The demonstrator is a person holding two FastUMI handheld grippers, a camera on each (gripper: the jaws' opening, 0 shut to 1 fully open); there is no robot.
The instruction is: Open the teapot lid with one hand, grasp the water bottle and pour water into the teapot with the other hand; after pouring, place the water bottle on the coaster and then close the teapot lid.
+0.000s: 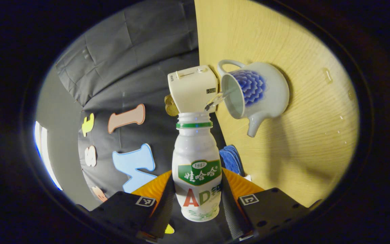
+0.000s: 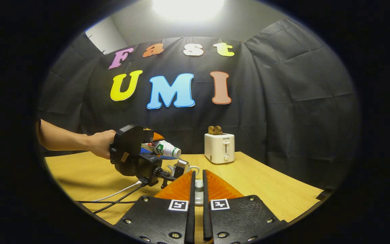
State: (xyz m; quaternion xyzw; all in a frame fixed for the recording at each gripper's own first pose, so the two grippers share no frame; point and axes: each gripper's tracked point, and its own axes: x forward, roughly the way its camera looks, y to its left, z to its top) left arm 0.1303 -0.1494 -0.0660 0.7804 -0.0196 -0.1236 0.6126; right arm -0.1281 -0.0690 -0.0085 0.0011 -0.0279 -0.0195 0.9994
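Observation:
My left gripper (image 1: 196, 174) is shut on a white water bottle (image 1: 197, 159) with a green label and no cap. The bottle is tipped sideways, and a thin stream of water (image 1: 217, 100) runs from its mouth into the open white teapot (image 1: 264, 98) with a blue flower. A blue coaster (image 1: 231, 159) lies beside the bottle. In the right gripper view, a hand holds the left gripper (image 2: 152, 142) with the bottle (image 2: 163, 148) tilted over the teapot (image 2: 182, 167). My right gripper (image 2: 198, 176) is shut on a small pale piece, the teapot lid (image 2: 198, 190), held above the table.
A white toaster (image 2: 219, 147) with toast in it stands at the back of the wooden table (image 2: 266, 189), close behind the teapot. Cables (image 2: 117, 195) trail from the left gripper across the table's left side. A few water drops (image 1: 327, 74) lie on the wood.

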